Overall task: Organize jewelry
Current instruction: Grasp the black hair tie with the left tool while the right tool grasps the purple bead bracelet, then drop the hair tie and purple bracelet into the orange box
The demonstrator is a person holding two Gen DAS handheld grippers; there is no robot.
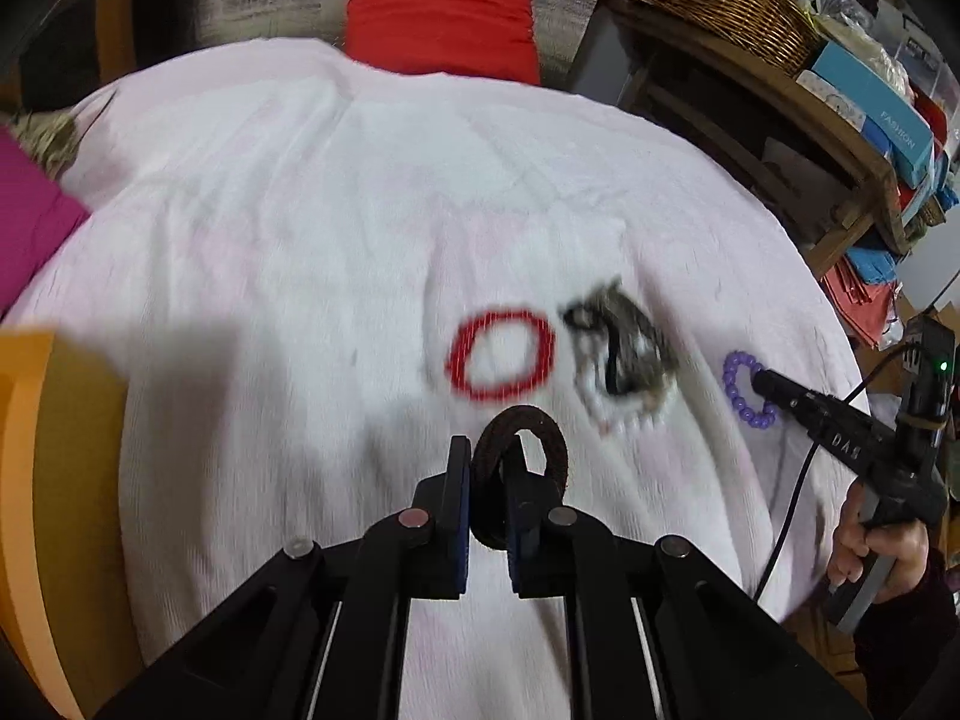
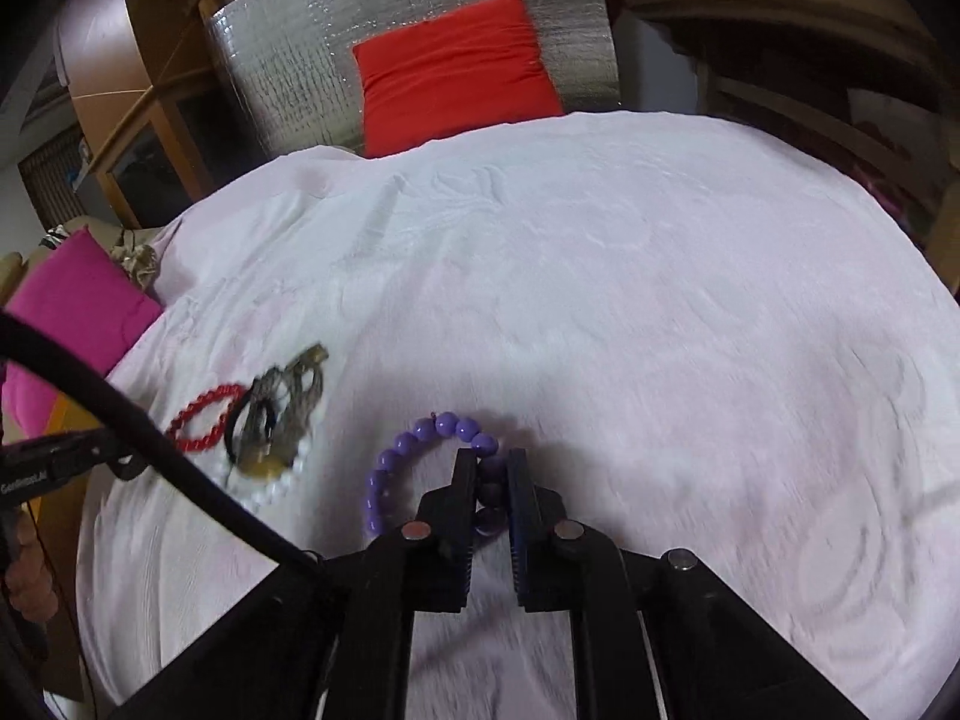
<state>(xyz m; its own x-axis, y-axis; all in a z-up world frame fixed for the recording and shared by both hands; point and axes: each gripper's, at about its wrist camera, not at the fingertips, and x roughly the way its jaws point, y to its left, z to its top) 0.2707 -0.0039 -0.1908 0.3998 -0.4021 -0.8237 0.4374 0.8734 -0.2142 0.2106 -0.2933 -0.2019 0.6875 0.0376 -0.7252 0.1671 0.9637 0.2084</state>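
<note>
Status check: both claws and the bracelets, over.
Left claw shut on dark ring. Right claw shut on purple bead bracelet. Red bracelet and tangled pile loose on white cover.

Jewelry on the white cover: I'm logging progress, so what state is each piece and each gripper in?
left gripper: shut on the dark brown ring-shaped band.
dark brown band: held, standing upright between the fingers.
right gripper: shut on the purple bead bracelet.
purple bead bracelet: gripped on one side.
red bead bracelet: lying free, flat.
tangled pile: heaped, untouched, blurred.
</note>
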